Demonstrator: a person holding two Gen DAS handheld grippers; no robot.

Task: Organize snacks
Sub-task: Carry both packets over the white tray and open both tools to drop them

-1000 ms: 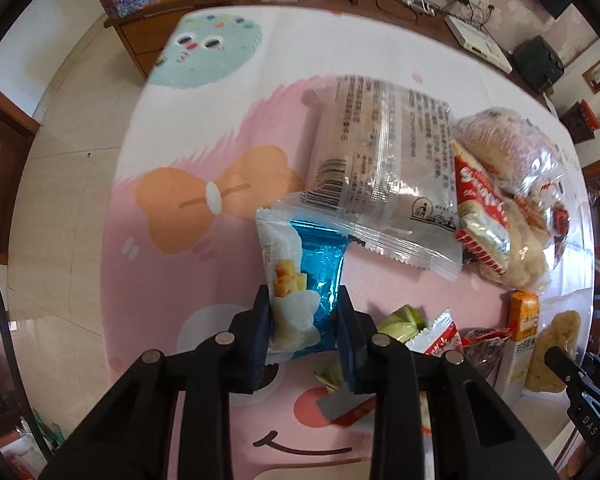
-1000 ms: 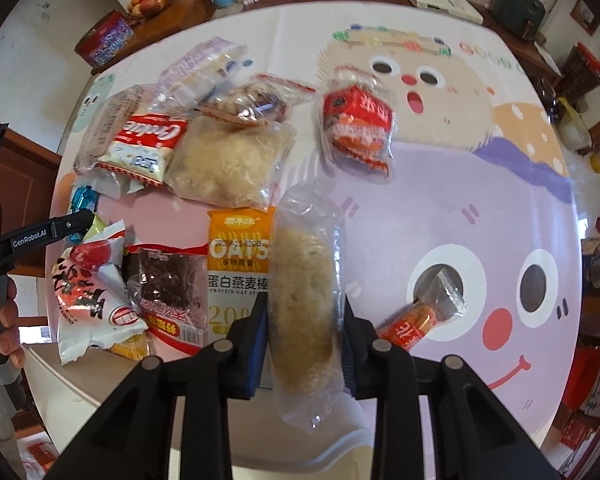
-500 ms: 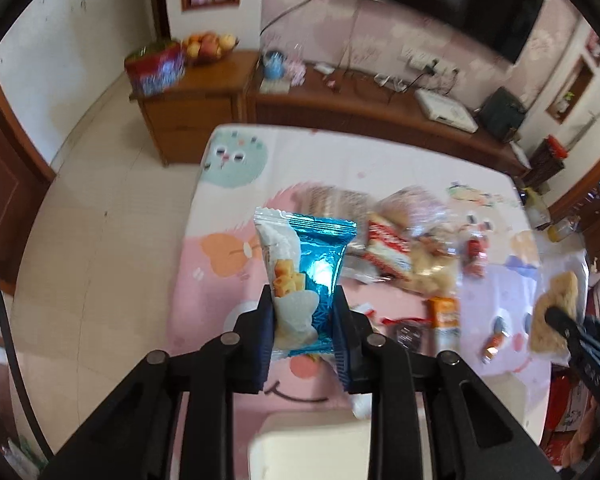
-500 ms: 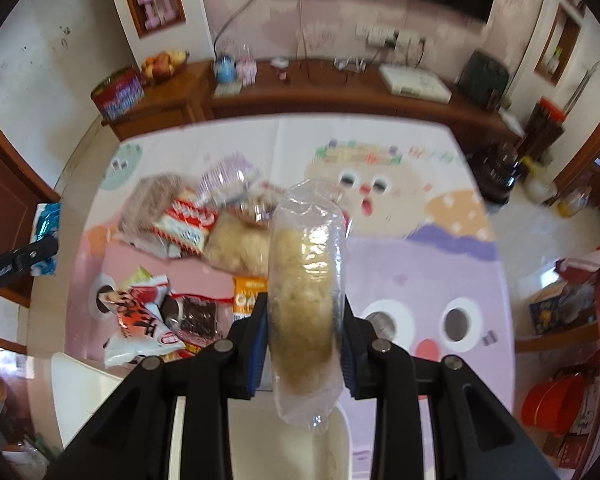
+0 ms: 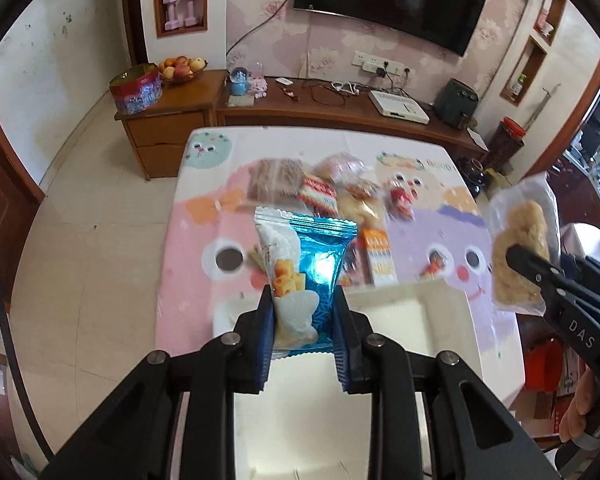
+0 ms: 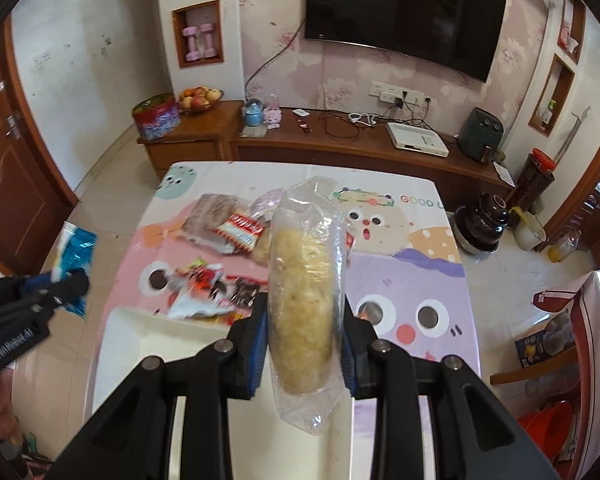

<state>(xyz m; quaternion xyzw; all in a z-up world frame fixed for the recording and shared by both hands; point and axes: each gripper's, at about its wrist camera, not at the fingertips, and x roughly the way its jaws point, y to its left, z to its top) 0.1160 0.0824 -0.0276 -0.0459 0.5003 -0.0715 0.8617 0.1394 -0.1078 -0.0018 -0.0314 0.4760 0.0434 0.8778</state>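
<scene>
My left gripper is shut on a blue foil snack packet and holds it high above the near end of the table. My right gripper is shut on a clear bag of pale puffed snack, also held high. Each gripper shows in the other view: the right one with its bag at the right, the left one with the blue packet at the left. A white bin lies below both grippers. Several snack packs lie on the cartoon tablecloth.
A wooden TV cabinet with a fruit bowl, a red tin and a white box stands past the table's far end. A dark pot sits on the floor at right. Tiled floor lies left of the table.
Both grippers have risen and pulled back from the table with their packets still held. The table looks smaller and the white bin has come into view under them.
</scene>
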